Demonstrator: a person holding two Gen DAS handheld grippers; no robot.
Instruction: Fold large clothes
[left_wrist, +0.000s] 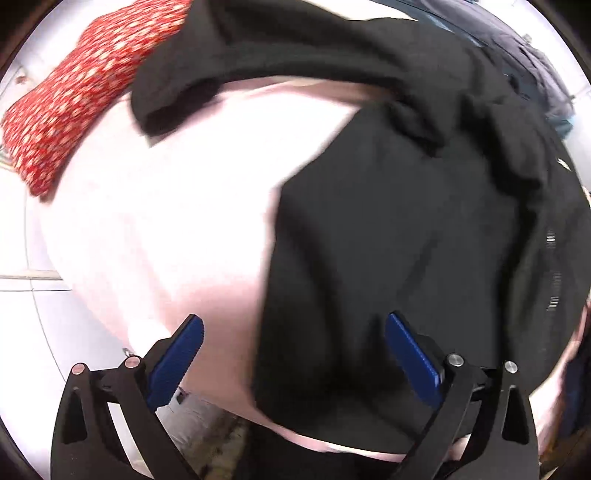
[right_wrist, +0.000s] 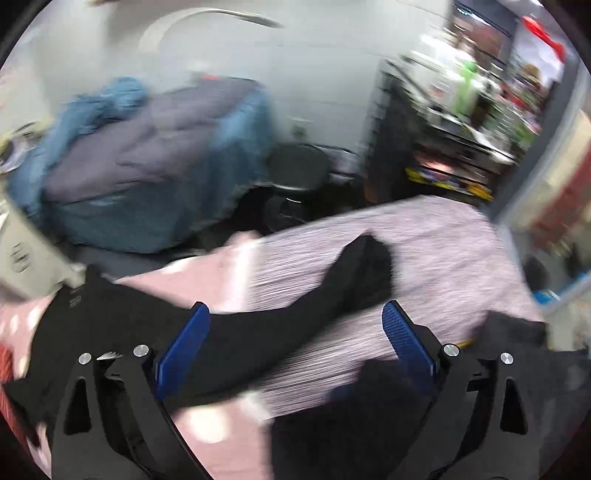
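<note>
My left fingers (left_wrist: 293, 341) stand wide and hold nothing, pointing down over the black garment (left_wrist: 399, 229). It lies spread on the pink bed (left_wrist: 166, 229), its long sleeve (left_wrist: 295, 48) curving across the far side. My right fingers (right_wrist: 295, 332) are also wide and empty, with that sleeve (right_wrist: 317, 306) running between them on the sheet, not pinched.

What could go wrong: if I close now at the near hem, the left fingers may catch the sheet along with the cloth, since one pad (left_wrist: 177, 362) is over bare pink and the other over black. The right view is badly smeared, so I think, but cannot be sure, that a second dark fold lies under my right pad (right_wrist: 406, 347); grabbing both layers would twist the fold.

Room: the bed is open left of the garment up to a red spotted cloth (left_wrist: 74, 103). On the right, the bed edge (right_wrist: 491, 229) is near, with a blue pile (right_wrist: 147, 155) and cluttered shelves (right_wrist: 461, 110) beyond
</note>
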